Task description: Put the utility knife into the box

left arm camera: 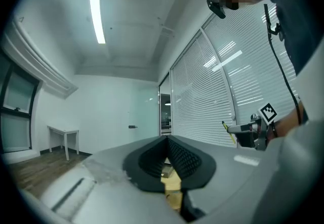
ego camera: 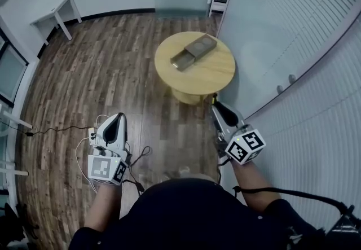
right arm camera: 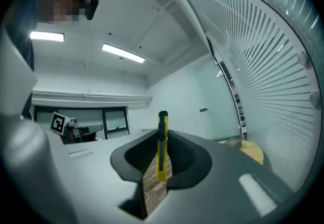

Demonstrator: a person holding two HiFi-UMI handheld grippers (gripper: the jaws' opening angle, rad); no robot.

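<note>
Yellow knife (right arm camera: 162,147) stands upright, clamped in the right hand-held gripper (ego camera: 215,106). The box (ego camera: 193,52), at the tabletop (ego camera: 217,74) centre, lies ahead, nearer this hand. The left hand-held gripper (ego camera: 119,120) is closed and empty.

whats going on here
A person holds a gripper in each hand. The right gripper grips a yellow utility knife between its jaws; the left gripper is shut and empty. The open box sits on the round table ahead, with the knife not yet in it.
</note>
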